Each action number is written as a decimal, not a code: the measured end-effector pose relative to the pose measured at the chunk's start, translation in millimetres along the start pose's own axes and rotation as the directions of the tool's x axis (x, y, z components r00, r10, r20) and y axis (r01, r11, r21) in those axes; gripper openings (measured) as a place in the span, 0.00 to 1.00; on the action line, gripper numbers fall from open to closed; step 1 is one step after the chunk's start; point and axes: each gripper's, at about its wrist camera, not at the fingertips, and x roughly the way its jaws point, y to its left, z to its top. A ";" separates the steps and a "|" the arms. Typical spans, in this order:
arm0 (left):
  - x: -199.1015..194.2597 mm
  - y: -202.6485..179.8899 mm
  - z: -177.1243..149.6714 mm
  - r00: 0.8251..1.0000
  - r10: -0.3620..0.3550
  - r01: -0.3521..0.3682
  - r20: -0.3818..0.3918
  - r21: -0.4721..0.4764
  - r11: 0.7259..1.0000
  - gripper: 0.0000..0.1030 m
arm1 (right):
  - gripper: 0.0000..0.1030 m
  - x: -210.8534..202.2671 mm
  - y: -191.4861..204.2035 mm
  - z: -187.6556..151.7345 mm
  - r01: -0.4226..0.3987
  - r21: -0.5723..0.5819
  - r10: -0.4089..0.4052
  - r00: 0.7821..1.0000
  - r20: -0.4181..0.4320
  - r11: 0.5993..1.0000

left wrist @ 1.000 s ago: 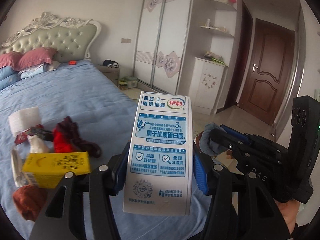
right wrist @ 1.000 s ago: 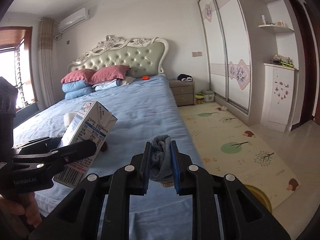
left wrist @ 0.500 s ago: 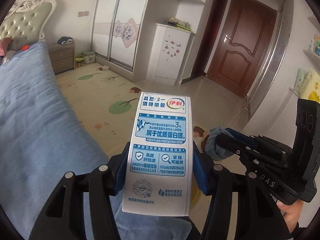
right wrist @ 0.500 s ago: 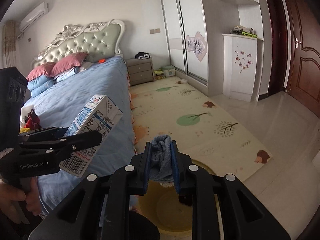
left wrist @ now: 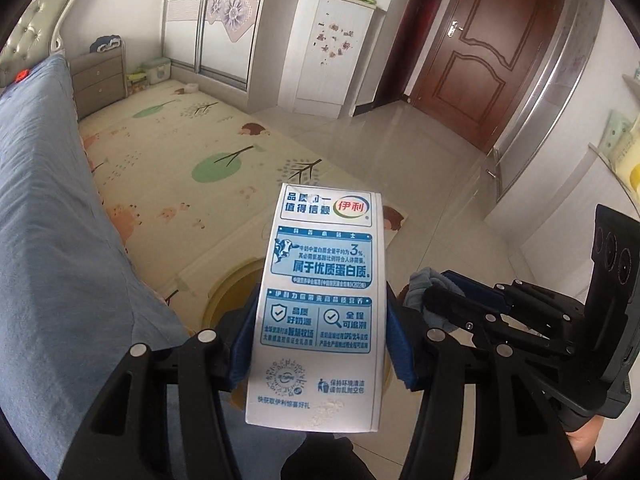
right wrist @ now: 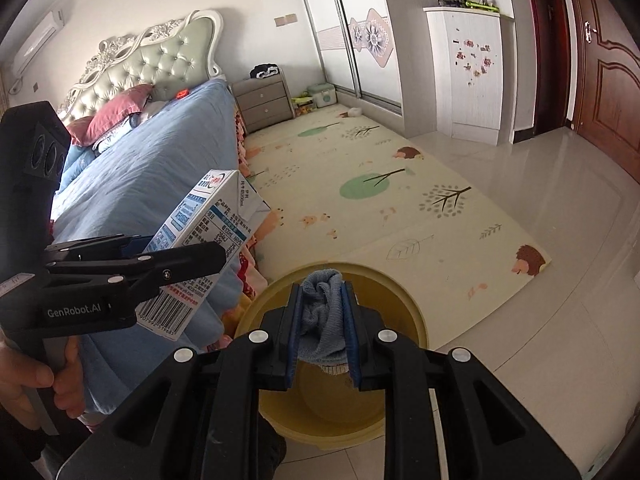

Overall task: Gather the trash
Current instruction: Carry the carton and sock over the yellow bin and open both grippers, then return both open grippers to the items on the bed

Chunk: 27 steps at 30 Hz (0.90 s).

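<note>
Tiled floor [right wrist: 560, 208] with patterned play mat [right wrist: 360, 200] and yellow basin [right wrist: 416, 320].

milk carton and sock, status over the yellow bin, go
Left tongs shut on milk carton. Right tongs shut on blue sock, above the yellow bin. Neither dropped yet. Nothing seen blocking the bin mouth.

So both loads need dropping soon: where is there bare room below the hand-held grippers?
The yellow bin looks empty inside. The tiled floor towards the door is bare. Crowded: the bed edge presses against the bin's left.
</note>
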 end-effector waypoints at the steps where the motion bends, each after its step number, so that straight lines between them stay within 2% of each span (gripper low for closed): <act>1: 2.0 0.8 0.1 1.000 0.002 -0.002 -0.006 -0.003 1.000 0.54 | 0.19 2.1 -1.2 -0.5 -0.002 0.004 0.002 1.000 -0.005 1.000; 3: 6.5 1.9 0.7 1.000 0.002 -0.002 -0.031 -0.007 1.000 0.58 | 0.26 8.2 -2.8 0.9 -0.020 0.001 0.020 1.000 -0.024 1.000; 4: 7.6 3.1 0.7 0.999 -0.002 0.001 -0.049 -0.012 1.000 0.67 | 0.47 12.4 -3.8 2.9 -0.034 -0.002 0.034 0.999 -0.034 0.999; 5: 9.2 4.1 1.3 0.998 0.001 -0.002 -0.062 -0.023 1.000 0.94 | 0.69 13.3 -5.4 3.7 -0.023 0.006 0.023 0.999 -0.023 1.000; 6: 9.5 4.2 3.3 0.998 -0.011 0.009 -0.067 -0.029 1.000 0.95 | 0.74 12.2 -5.2 2.9 0.002 0.010 -0.002 1.000 -0.005 1.000; 9: 8.4 7.0 1.9 0.998 -0.020 0.019 -0.057 -0.029 0.999 0.95 | 0.73 8.7 -5.3 1.6 0.059 0.000 -0.059 0.998 0.012 0.998; 12: 8.5 10.2 0.7 0.998 -0.039 0.038 -0.051 -0.034 0.999 0.95 | 0.73 6.1 -10.8 -0.6 0.048 0.023 -0.048 0.999 0.007 0.999; 16: 7.3 5.4 0.5 0.998 -0.031 0.030 -0.049 -0.023 0.999 0.95 | 0.70 4.5 -12.6 -0.9 0.052 0.023 -0.052 0.999 -0.007 0.998; 27: -9.5 3.6 -0.3 0.999 -0.044 0.044 -0.013 -0.009 0.999 0.95 | 0.69 -11.5 2.4 2.9 0.045 -0.003 -0.045 0.999 0.012 0.999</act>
